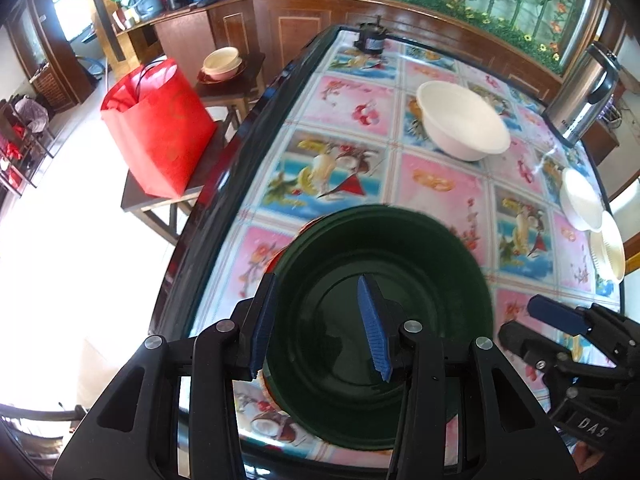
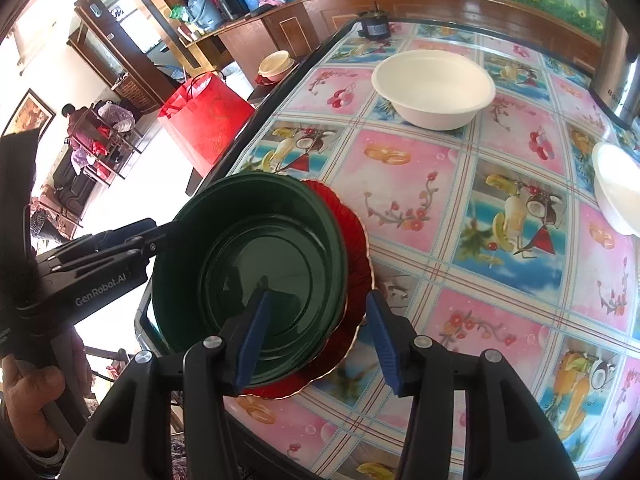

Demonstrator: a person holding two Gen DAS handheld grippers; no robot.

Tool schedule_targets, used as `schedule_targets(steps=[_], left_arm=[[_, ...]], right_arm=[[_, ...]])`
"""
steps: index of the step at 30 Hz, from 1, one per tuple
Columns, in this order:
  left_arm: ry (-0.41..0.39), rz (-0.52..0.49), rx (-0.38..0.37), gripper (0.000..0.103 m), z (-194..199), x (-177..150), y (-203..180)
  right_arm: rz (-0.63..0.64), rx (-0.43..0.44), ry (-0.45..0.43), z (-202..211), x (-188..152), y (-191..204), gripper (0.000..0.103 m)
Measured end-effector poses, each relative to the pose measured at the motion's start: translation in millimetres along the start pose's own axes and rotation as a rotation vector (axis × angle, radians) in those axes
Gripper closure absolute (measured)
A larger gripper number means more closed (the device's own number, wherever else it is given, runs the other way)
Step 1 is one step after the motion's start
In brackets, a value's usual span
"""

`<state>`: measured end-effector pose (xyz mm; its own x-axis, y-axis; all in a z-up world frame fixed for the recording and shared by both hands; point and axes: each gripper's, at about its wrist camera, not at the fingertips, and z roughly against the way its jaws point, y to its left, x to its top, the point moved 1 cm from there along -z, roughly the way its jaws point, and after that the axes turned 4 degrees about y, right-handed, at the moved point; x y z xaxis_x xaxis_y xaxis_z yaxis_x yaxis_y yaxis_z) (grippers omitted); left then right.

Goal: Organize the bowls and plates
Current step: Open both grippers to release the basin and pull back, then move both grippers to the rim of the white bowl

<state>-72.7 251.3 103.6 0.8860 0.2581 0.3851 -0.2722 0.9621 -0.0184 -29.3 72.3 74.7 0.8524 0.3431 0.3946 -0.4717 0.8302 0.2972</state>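
While the dark green bowl [image 2: 256,272] sits on the red plate [image 2: 352,248] near the table's [image 1: 440,208] edge, both grippers are crowded around it. The left gripper [image 1: 320,320] has its jaws straddling the bowl's left wall, one blue pad [image 1: 264,320] outside and the other down inside the bowl. Can't honestly tell if the pads are pinching the rim or just sitting loose around it. The right gripper [image 2: 316,336] is on the opposite side with its jaws apart, one finger over the inside of the bowl and the other out past the plate's scalloped edge, not gripping anything as far as I can see.

Ahead of both grippers there's a big white bowl [image 1: 460,120] standing alone on the fruit-patterned tablecloth. Off to the right of them are a couple more white dishes [image 1: 584,200], and a steel thermos [image 1: 584,96] beyond those. Out left, off the table, a red bag [image 1: 156,128] sits on a stool.
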Motion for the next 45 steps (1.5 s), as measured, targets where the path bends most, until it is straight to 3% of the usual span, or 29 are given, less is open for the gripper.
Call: schedule_targets(steps=[17,32,45], left_arm=[[-0.023,-0.077,-0.045,0.062,-4.6,39.0,-75.4],[-0.017,-0.073,-0.004,0.062,-26.2,71.1,-115.1],[0.012,-0.036,0.042,0.062,-62.6,113.8,-125.4]], right_arm=[[-0.092,-0.039,-0.05,24.5,19.5,-66.1,0.048],[-0.105,-0.041,-0.076,35.4,49.4,-116.3,0.045],[-0.073,-0.031,-0.073,17.4,98.4,-140.9,0.043]])
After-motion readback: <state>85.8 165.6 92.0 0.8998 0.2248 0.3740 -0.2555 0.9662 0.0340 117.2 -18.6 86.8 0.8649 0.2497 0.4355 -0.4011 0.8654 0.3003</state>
